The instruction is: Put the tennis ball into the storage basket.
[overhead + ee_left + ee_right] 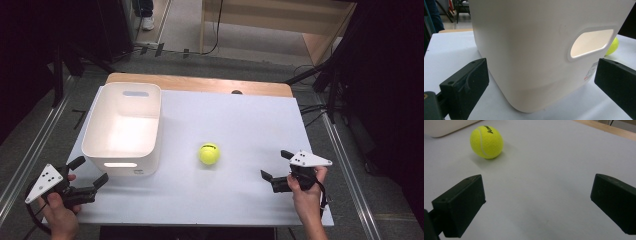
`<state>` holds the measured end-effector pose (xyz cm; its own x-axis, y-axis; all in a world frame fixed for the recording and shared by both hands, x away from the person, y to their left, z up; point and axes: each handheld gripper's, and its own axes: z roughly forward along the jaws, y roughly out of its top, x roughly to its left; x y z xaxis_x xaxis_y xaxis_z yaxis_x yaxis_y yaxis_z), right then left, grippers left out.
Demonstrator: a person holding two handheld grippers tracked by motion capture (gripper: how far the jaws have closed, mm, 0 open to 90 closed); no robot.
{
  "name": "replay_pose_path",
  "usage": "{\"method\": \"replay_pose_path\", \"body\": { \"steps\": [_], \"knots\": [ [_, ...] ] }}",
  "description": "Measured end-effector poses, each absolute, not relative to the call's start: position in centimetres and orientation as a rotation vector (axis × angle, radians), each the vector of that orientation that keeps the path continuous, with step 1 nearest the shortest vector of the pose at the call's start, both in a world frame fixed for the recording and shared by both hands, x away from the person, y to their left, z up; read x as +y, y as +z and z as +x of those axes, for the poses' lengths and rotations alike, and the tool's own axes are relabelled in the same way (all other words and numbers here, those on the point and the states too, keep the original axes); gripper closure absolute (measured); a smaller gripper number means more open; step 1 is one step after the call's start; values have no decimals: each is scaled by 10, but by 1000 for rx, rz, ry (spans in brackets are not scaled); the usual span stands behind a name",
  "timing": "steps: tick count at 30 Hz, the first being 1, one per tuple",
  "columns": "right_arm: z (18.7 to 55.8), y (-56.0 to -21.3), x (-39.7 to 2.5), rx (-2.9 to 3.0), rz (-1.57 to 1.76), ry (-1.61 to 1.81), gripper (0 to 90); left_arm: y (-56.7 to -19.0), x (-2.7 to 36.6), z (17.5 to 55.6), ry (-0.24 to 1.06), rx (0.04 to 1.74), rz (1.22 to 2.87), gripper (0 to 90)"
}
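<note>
A white table [200,200] seen from above. A yellow tennis ball [209,153] rests near its centre, on the bare surface. A white plastic bin [123,129] with handle cut-outs stands at the ball's nine o'clock, near it but apart.

The right gripper [276,167] is held in a hand at the ball's four o'clock, well apart from it. Its jaws are spread wide and hold nothing. In the right gripper view the ball lies ahead at eleven o'clock, outside the jaws.

The left gripper [90,173] sits at the bin's seven o'clock, just beside its near corner, jaws wide apart and empty.
</note>
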<state>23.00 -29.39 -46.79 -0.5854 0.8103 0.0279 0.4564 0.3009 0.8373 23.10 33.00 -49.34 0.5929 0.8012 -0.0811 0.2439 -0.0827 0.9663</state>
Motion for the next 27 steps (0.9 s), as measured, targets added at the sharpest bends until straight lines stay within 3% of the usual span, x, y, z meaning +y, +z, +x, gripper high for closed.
{"method": "replay_pose_path", "body": {
  "steps": [27],
  "knots": [
    [254, -464, -265, 2297, 1073, 1145, 0, -493, 330, 231, 580, 887, 1626, 0]
  ]
}}
